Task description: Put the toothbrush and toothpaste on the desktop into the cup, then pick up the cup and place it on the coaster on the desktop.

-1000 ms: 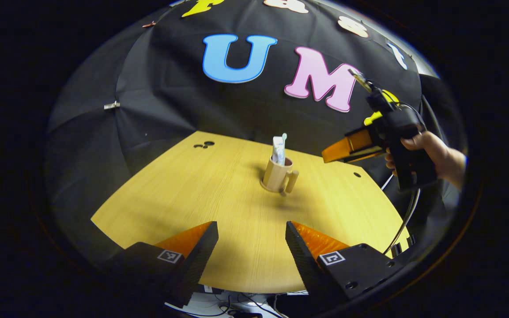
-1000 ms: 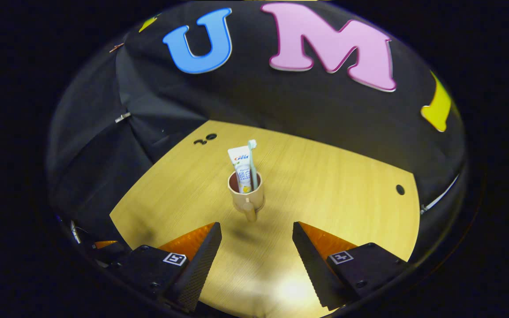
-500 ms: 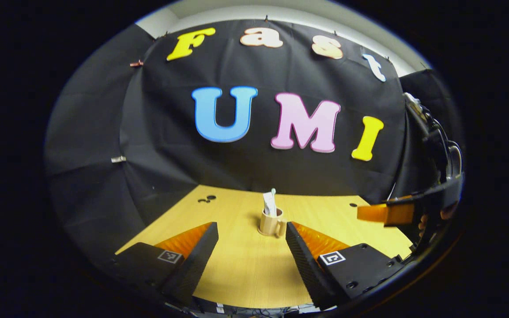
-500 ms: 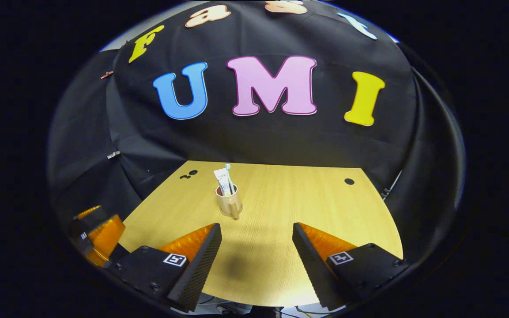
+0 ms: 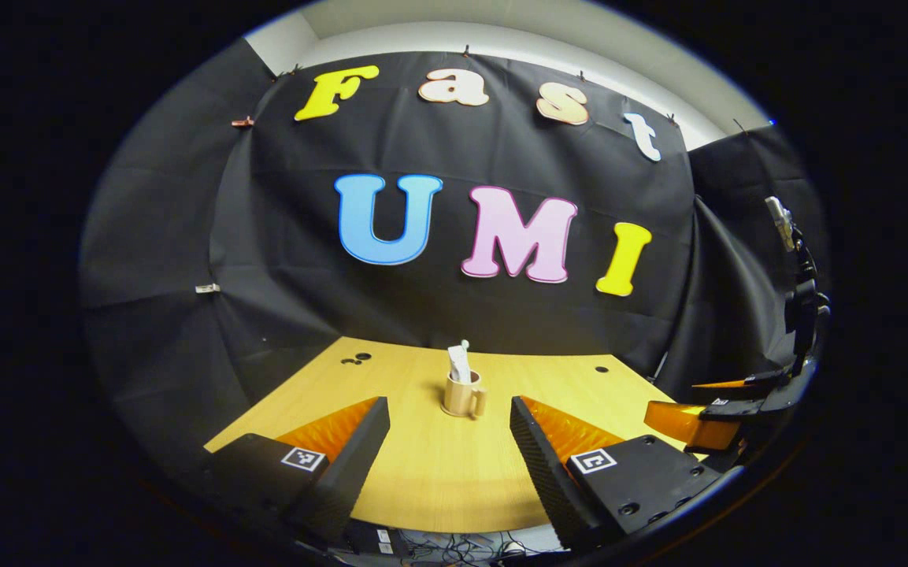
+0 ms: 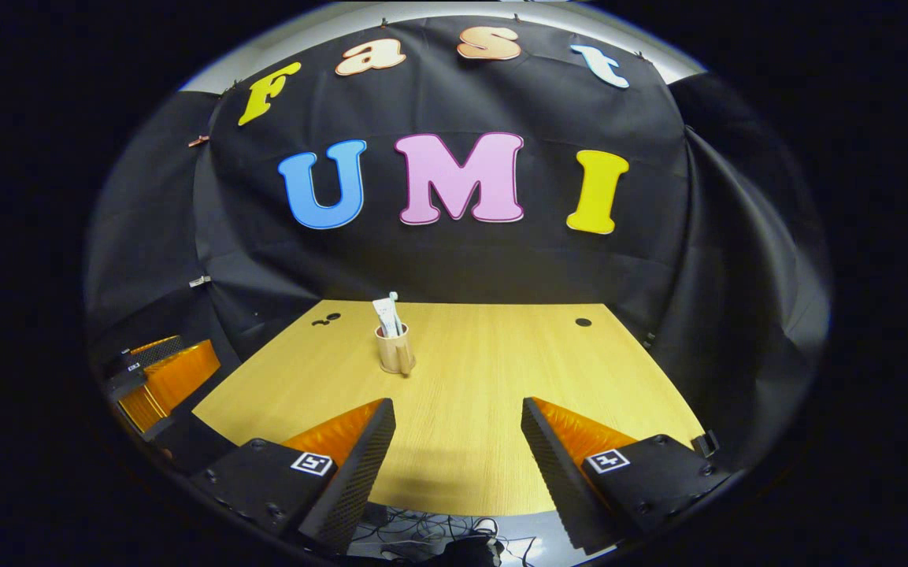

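Cup [image 5: 462, 397] standing on table [image 5: 422, 472], holding toothbrush [image 5: 464, 346] and toothpaste [image 5: 457, 365]; left gripper [image 5: 449, 441] and right gripper [image 6: 457, 445] both gaping wide, gripping nothing.

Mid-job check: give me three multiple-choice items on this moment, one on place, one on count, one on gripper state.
1. Where is the toothpaste?
A. flat on the desktop
B. standing in the cup
C. in a gripper

2. How many items stick out of the cup?
A. none
B. two
C. four

3. How do the right gripper and left gripper stand?
A. both open, holding nothing
B. both shut on the cup
C. one shut on the toothbrush

Answers: 1 B, the tube rises from the rim; 2 B, tube and brush; 3 A, the desktop shows between the spread fingers.
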Demonstrator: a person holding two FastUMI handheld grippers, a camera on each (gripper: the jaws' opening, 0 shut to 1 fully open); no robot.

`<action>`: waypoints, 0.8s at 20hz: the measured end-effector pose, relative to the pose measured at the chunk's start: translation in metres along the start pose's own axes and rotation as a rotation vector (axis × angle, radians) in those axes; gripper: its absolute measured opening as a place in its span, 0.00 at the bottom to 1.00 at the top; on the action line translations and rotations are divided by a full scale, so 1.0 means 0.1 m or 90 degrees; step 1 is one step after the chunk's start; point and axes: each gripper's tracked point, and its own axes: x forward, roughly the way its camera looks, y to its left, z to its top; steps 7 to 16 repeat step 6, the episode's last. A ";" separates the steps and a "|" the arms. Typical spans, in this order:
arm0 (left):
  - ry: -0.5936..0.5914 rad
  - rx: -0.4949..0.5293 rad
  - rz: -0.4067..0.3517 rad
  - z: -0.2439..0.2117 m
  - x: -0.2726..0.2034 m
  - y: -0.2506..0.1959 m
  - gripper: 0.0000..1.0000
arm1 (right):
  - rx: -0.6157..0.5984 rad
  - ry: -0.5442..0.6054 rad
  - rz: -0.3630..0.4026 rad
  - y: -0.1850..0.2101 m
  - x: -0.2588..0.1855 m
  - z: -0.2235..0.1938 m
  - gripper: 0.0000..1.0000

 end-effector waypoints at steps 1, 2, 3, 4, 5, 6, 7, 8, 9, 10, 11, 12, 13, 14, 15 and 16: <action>0.010 0.009 -0.004 -0.04 -0.02 0.00 0.97 | 0.007 0.001 0.001 0.01 -0.04 -0.06 1.00; 0.013 0.017 -0.007 -0.04 -0.02 0.00 0.98 | 0.010 0.008 0.002 0.01 -0.06 -0.13 0.99; 0.014 0.023 -0.011 -0.04 -0.01 -0.02 0.98 | 0.012 0.019 -0.003 -0.02 -0.07 -0.19 0.99; 0.014 0.026 -0.012 -0.05 -0.01 -0.04 0.98 | 0.016 0.027 -0.009 -0.03 -0.03 -0.22 0.99; 0.013 0.025 -0.013 -0.03 -0.02 -0.05 0.98 | 0.020 0.029 -0.015 -0.05 -0.02 -0.23 0.99; 0.007 0.024 -0.015 -0.02 -0.02 -0.07 0.98 | 0.027 0.031 -0.018 -0.08 -0.03 -0.25 0.99; 0.007 0.024 -0.015 -0.02 -0.02 -0.07 0.98 | 0.027 0.031 -0.018 -0.08 -0.03 -0.25 0.99; 0.007 0.024 -0.015 -0.02 -0.02 -0.07 0.98 | 0.027 0.031 -0.018 -0.08 -0.03 -0.25 0.99; 0.007 0.024 -0.015 -0.02 -0.02 -0.07 0.98 | 0.027 0.031 -0.018 -0.08 -0.03 -0.25 0.99; 0.007 0.024 -0.015 -0.02 -0.02 -0.07 0.98 | 0.027 0.031 -0.018 -0.08 -0.03 -0.25 0.99; 0.007 0.024 -0.015 -0.02 -0.02 -0.07 0.98 | 0.027 0.031 -0.018 -0.08 -0.03 -0.25 0.99; 0.007 0.024 -0.015 -0.02 -0.02 -0.07 0.98 | 0.027 0.031 -0.018 -0.08 -0.03 -0.25 0.99; 0.007 0.024 -0.015 -0.02 -0.02 -0.07 0.98 | 0.027 0.031 -0.018 -0.08 -0.03 -0.25 0.99; 0.007 0.024 -0.015 -0.02 -0.02 -0.07 0.98 | 0.027 0.031 -0.018 -0.08 -0.03 -0.25 0.99; 0.007 0.024 -0.015 -0.02 -0.02 -0.07 0.98 | 0.027 0.031 -0.018 -0.08 -0.03 -0.25 0.99; 0.007 0.024 -0.015 -0.02 -0.02 -0.07 0.98 | 0.027 0.031 -0.018 -0.08 -0.03 -0.25 0.99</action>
